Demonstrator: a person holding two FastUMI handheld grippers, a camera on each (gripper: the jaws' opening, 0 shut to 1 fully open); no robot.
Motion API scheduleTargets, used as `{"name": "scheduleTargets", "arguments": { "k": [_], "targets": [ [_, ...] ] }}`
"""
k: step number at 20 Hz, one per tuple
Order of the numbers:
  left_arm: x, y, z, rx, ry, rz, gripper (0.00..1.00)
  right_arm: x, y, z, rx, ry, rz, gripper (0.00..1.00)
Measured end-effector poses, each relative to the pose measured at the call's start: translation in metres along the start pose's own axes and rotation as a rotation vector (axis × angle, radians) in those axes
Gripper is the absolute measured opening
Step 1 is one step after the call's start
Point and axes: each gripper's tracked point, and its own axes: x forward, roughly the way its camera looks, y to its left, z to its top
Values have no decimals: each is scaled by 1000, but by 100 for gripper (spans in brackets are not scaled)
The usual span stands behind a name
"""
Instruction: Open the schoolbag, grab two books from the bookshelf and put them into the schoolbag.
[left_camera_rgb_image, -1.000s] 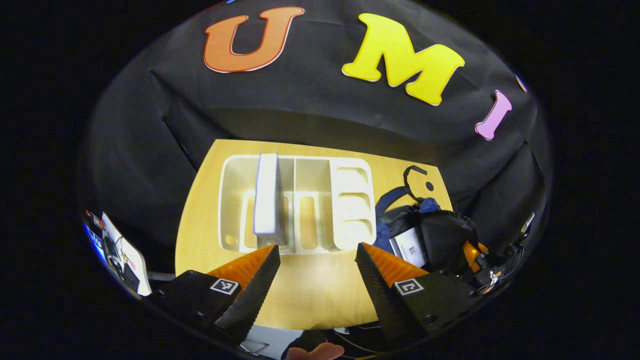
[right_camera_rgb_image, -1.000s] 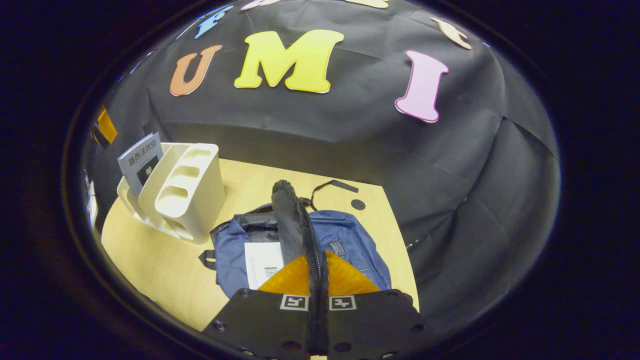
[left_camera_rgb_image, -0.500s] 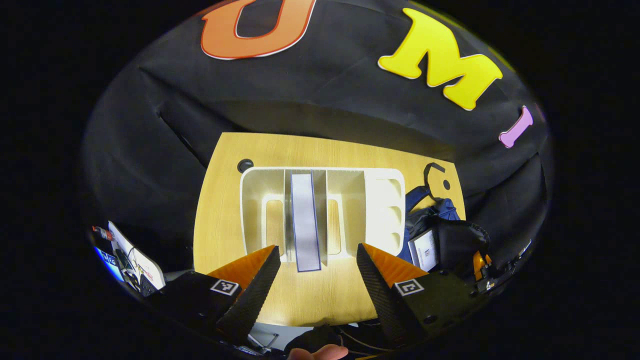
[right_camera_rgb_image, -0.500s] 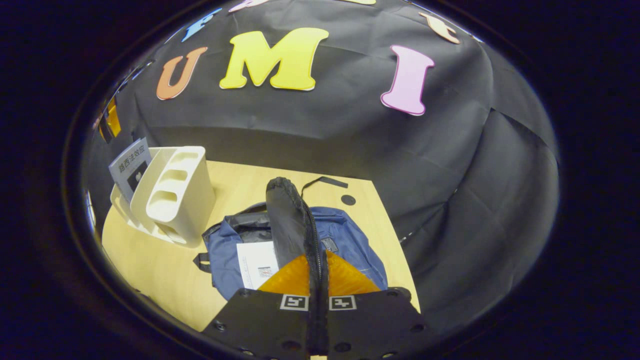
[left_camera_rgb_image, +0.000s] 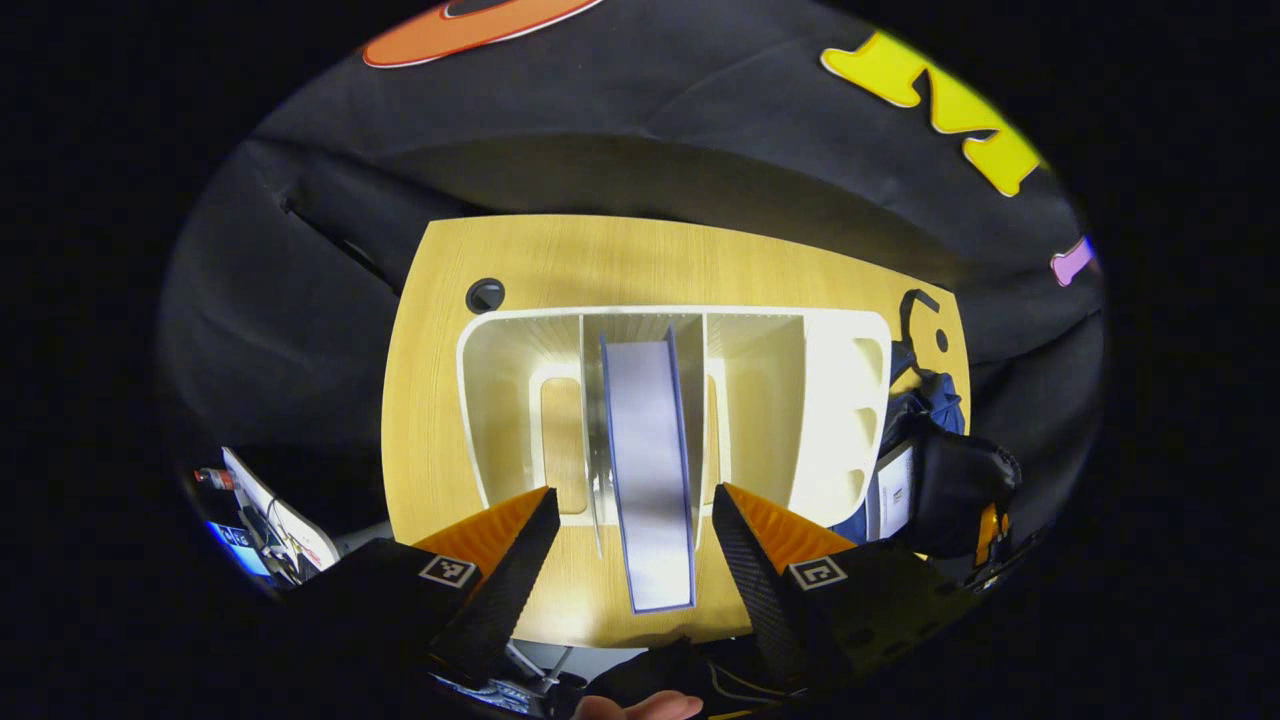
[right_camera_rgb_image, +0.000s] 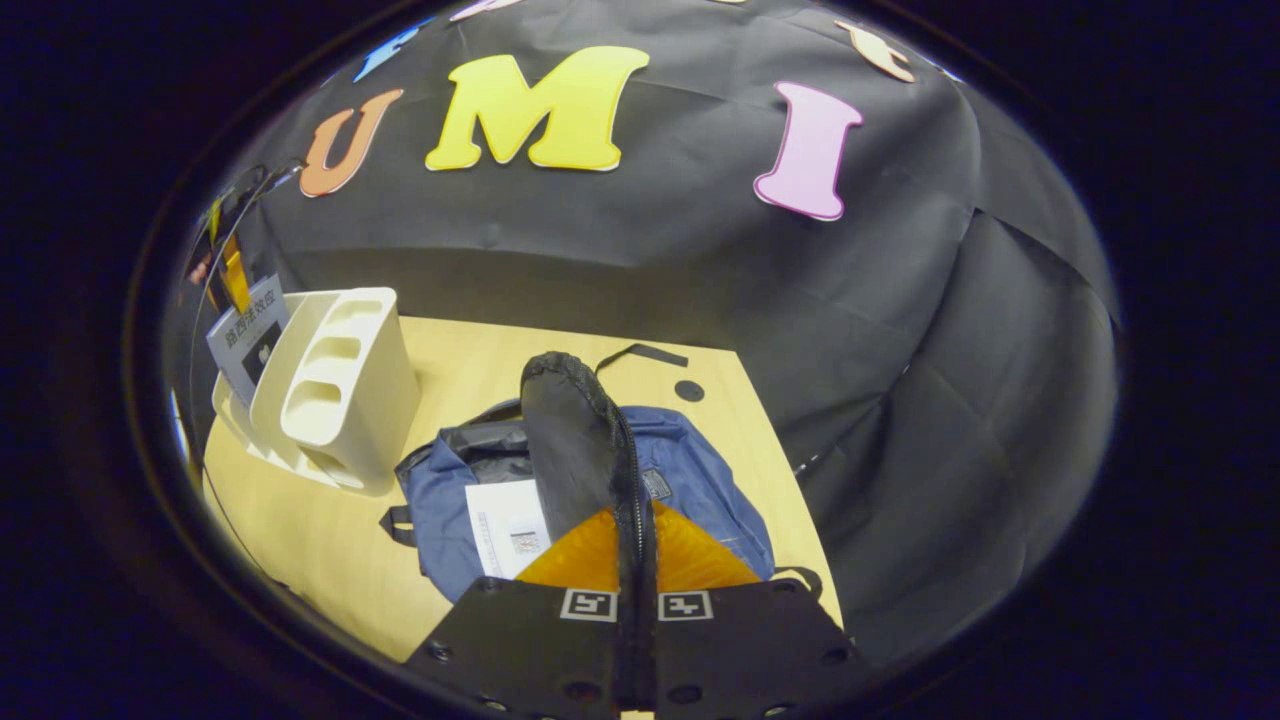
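Jaws: left gripper (left_camera_rgb_image: 630, 545) wide open around second book (left_camera_rgb_image: 648, 470) in bookshelf (left_camera_rgb_image: 840, 400); right gripper (right_camera_rgb_image: 637, 560) pinches schoolbag (right_camera_rgb_image: 690, 480) flap open, one book (right_camera_rgb_image: 507, 525) inside.

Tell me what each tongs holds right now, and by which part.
The right tongs are shut on the schoolbag, pinching its lifted black flap along the zipper edge. The left tongs are open and hold nothing, straddling the book in the bookshelf.
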Motion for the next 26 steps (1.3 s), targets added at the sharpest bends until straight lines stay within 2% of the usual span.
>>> {"name": "scheduleTargets", "arguments": {
  "k": [7,11,13,14,15,16,22,26],
  "targets": [
    [41,0,-9,-35,85,-10,96,8,1,-5,0,14,2,0],
    [55,-4,-16,-56,122,-14,89,10,3,-9,-4,24,11,0],
    [59,-2,-16,-75,126,-7,81,11,4,-9,-3,25,16,0],
    [59,0,-17,-87,131,4,69,12,5,-9,-3,27,20,0],
    [59,4,-16,-93,133,20,63,12,6,-10,-3,28,26,0],
    [58,4,-18,-88,138,20,49,13,7,-10,-2,31,33,0],
    [46,3,-22,-80,130,-1,47,13,9,-9,-9,34,50,0],
    [17,4,-24,-49,89,-8,47,13,8,-9,-9,33,58,0]
  ]
}}
